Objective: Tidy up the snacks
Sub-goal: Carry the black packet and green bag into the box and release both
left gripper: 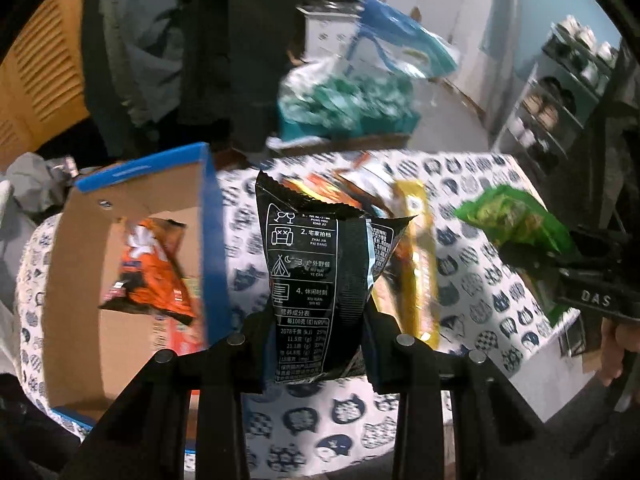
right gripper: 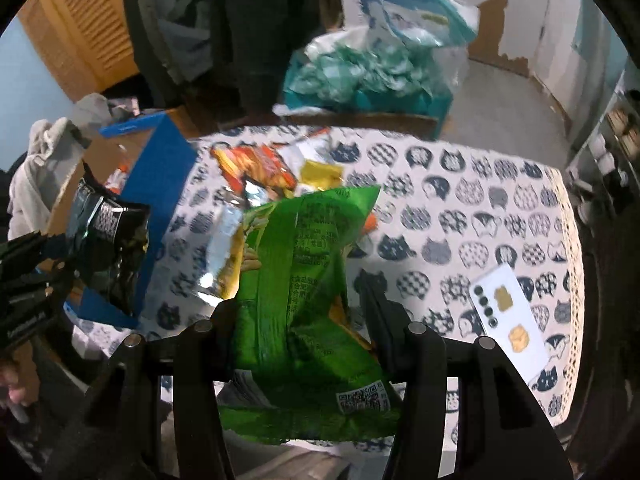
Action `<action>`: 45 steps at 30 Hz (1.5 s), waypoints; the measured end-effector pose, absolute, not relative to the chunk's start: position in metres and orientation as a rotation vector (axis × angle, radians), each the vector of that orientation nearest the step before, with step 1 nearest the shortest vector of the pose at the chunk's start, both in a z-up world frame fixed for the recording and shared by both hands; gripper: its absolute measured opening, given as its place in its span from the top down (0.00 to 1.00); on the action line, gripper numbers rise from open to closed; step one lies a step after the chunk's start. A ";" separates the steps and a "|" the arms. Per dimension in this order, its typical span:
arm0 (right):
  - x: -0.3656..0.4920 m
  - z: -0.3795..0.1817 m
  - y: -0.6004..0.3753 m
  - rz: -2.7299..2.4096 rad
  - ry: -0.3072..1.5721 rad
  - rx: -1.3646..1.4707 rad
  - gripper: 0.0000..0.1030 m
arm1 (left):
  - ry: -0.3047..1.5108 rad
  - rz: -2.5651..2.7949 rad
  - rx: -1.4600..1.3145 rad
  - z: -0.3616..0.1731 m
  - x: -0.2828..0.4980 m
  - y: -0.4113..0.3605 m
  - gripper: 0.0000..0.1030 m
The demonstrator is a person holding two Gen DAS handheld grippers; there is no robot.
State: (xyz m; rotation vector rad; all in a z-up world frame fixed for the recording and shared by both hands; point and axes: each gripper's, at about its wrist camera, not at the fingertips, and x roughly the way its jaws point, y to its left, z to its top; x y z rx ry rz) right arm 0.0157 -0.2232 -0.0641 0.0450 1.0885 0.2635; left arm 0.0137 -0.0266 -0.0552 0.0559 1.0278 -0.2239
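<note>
- Black snack bag (left gripper: pixel 316 280): clamped upright in the left claw (left gripper: pixel 320 344), raised above the counter (left gripper: pixel 472 280), just right of the box.
- Green snack bag (right gripper: pixel 304 300): clamped in the right claw (right gripper: pixel 300 320), also clear of the counter.
- Cardboard box (left gripper: pixel 80 260) (blue outside): holds an orange packet (left gripper: pixel 152 272).
- Remaining snacks (right gripper: pixel 264 168): piled mid-counter.
- White card (right gripper: pixel 508 320): lies flat near the right edge.

wrist views, angled down, shared table (left gripper: pixel 472 248)
</note>
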 end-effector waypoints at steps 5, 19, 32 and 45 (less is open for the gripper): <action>0.025 -0.060 -0.197 0.301 1.090 0.019 0.61 | 1.018 -0.161 0.022 -0.050 0.021 0.010 0.66; 0.044 -0.084 -0.174 0.298 1.159 0.033 0.64 | 1.080 0.075 -0.114 -0.072 0.039 0.144 0.66; 0.051 -0.066 -0.117 0.398 1.126 0.003 0.64 | 1.203 0.176 -0.151 -0.120 0.036 0.192 0.65; 0.055 -0.044 -0.047 0.508 1.081 -0.021 0.64 | 1.240 0.202 -0.179 -0.137 0.027 0.213 0.65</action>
